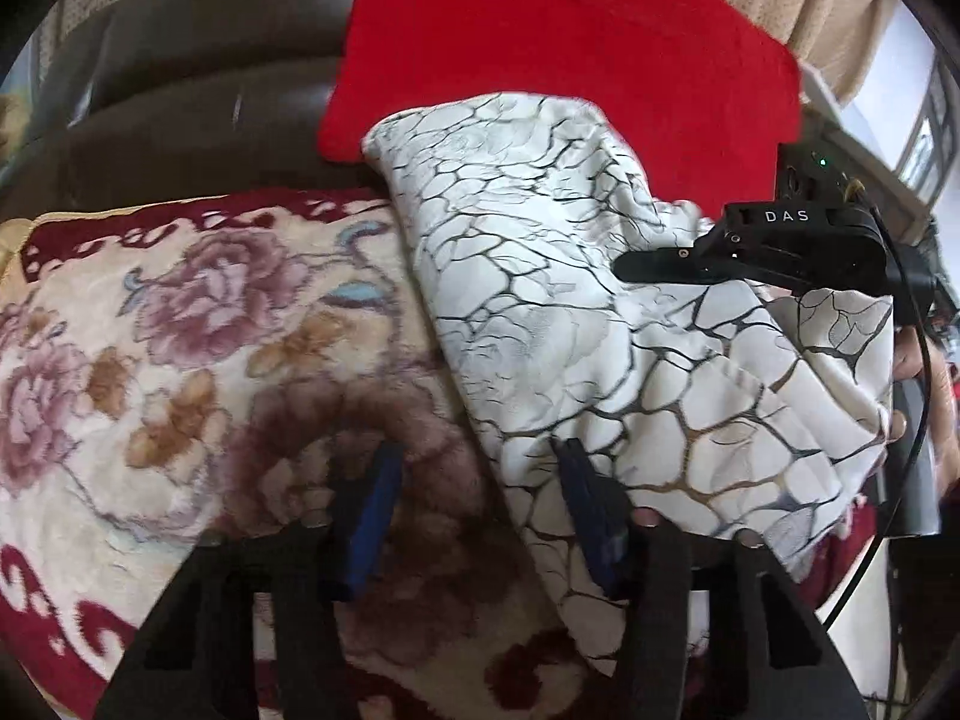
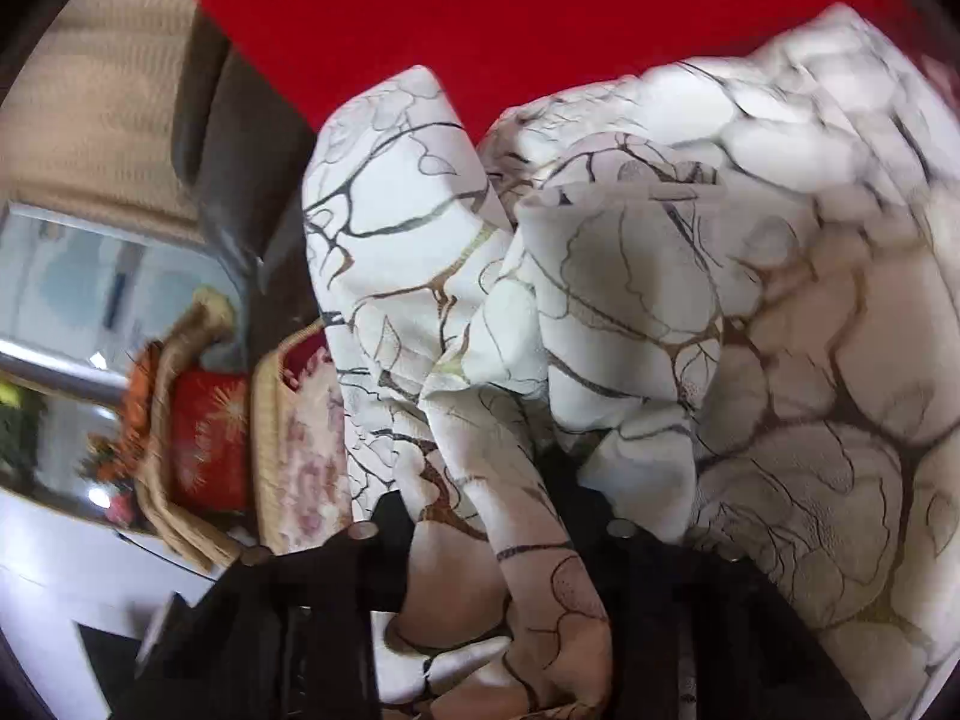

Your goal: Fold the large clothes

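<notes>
Smooth cloth garment — plush blanket

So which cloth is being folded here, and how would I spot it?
Start at the dark brown sofa, its seat covered by a fleecy blanket with pink roses. A plain red cloth lies against the backrest. The one being folded is the white cloth heaped over the blanket, in front of the red one: only it has dark, cracked vein lines.
</notes>
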Demonstrator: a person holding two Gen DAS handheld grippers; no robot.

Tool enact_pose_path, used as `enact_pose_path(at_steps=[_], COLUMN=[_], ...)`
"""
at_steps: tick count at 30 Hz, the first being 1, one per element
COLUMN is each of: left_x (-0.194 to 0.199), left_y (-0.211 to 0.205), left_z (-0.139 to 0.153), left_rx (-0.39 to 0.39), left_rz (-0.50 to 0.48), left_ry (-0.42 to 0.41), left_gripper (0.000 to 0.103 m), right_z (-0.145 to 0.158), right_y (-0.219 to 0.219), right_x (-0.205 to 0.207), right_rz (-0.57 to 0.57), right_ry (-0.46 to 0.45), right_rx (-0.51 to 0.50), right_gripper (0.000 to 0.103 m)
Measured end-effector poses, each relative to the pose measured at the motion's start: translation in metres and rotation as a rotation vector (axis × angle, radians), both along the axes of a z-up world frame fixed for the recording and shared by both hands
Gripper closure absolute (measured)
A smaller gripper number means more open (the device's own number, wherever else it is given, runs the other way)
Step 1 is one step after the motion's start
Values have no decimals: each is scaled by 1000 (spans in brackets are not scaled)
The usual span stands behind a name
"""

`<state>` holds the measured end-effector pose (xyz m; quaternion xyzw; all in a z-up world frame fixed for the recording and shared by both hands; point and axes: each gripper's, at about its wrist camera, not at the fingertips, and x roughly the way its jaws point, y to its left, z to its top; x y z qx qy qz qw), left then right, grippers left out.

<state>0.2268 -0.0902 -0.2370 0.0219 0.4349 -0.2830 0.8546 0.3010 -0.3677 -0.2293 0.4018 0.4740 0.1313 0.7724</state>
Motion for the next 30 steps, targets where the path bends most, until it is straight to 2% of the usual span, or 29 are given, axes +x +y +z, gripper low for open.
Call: enact_pose_path(at_steps=[1, 4, 9, 13, 16, 18, 20, 22, 24, 26, 29, 30], left_x=[-4, -15, -42, -59, -67, -68, -68, -67, -66, -81, -98, -89], left_y=[-5, -24, -75, -117, -142, -148, -144, -139, -144, -145, -137, -133], left_z=[1, 9, 30, 40, 35, 29, 28, 28, 34, 48, 54, 53], left_rx=[-4, -11, 24, 4, 9, -1, -13, -31, -50, -31, -5, 2], left_rz=[-23, -91, -198, -256, -282, -285, -288, -277, -271, -265, -230, -223], left_ry=[-8, -22, -101, -108, -94, -80, -75, -39, -21, -57, -118, -119], left_gripper=[68, 86, 98, 98, 97, 95, 95, 94, 94, 94, 91, 88], right_z=[5, 29, 62, 51, 6, -22, -26, -21, -23, -25, -30, -32], right_y=[0, -4, -32, -83, -131, -145, -143, -133, -132, -134, -141, -141], right_x=[-5, -22, -50, -78, -90, -94, -97, -94, -92, -92, -98, -100], right_rz=[-4, -16, -84, -190, -259, -282, -292, -278, -269, -280, -285, -285], right_ry=[-35, -122, -219, -223, -151, -144, -180, -198, -200, -201, -209, -218], right_rx=[6, -9, -41, -20, 109, 177, 197, 143, 139, 170, 180, 181], right_gripper=[73, 77, 78, 79, 79, 80, 80, 80, 81, 80, 80, 79])
